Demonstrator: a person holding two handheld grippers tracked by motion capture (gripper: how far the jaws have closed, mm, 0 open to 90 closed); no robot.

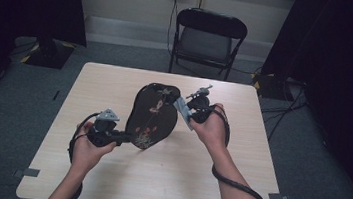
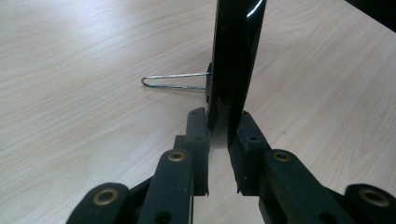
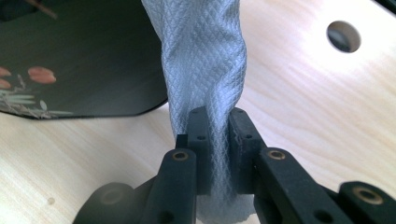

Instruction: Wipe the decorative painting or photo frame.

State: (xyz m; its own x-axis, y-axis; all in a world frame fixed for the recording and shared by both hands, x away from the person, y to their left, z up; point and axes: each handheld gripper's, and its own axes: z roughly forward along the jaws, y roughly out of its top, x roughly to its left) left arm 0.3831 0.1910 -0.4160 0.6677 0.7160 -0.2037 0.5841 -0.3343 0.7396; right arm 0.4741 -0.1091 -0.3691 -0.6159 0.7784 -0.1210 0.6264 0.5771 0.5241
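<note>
Near the table's point(image 1: 104, 182) middle, a black painted tray point(image 1: 151, 114) stands tilted on edge. At its seven o'clock, the left gripper point(image 1: 124, 137) pinches the rim, jaws clamped on the dark edge point(image 2: 232, 70); the left hand point(image 1: 87, 147) lies low, wrist bent inward. A wire clip point(image 2: 175, 81) sits on the rim. At two o'clock, the right hand point(image 1: 211, 128) is raised, its right gripper point(image 1: 187, 109) squeezing a grey cloth point(image 3: 201, 70) against the tray's upper side.
</note>
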